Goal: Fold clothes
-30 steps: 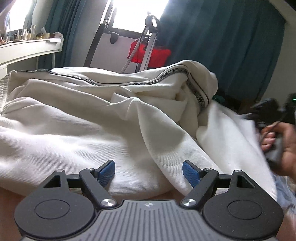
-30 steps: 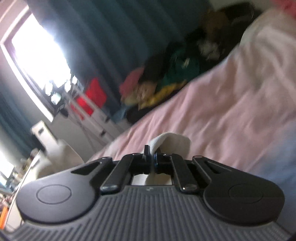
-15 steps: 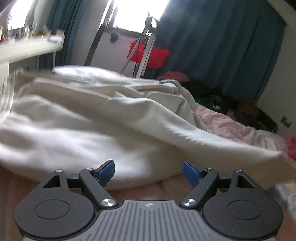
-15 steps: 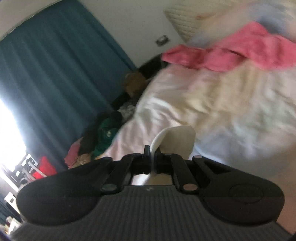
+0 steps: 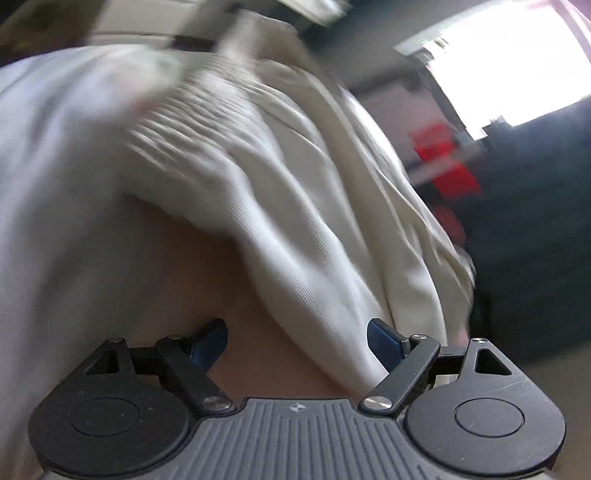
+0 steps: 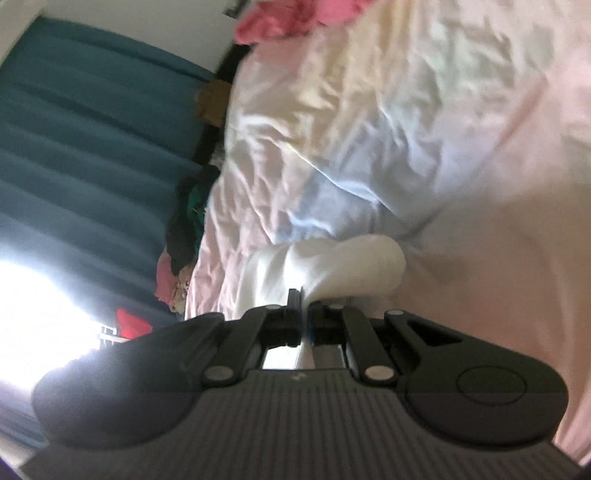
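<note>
Pink sheet (image 6: 424, 122) (rumpled); teal curtain (image 6: 92, 147) beyond.

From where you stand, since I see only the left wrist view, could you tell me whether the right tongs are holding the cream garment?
Observer: Yes, the right tongs are shut on a fold of the cream garment.
Operator: Thank you. What lies beyond them?
Observer: A rumpled pale pink bedsheet spreads out behind the pinched fold.
Operator: Is anything else on that bed?
Observer: A bright pink cloth lies at its far end.
</note>
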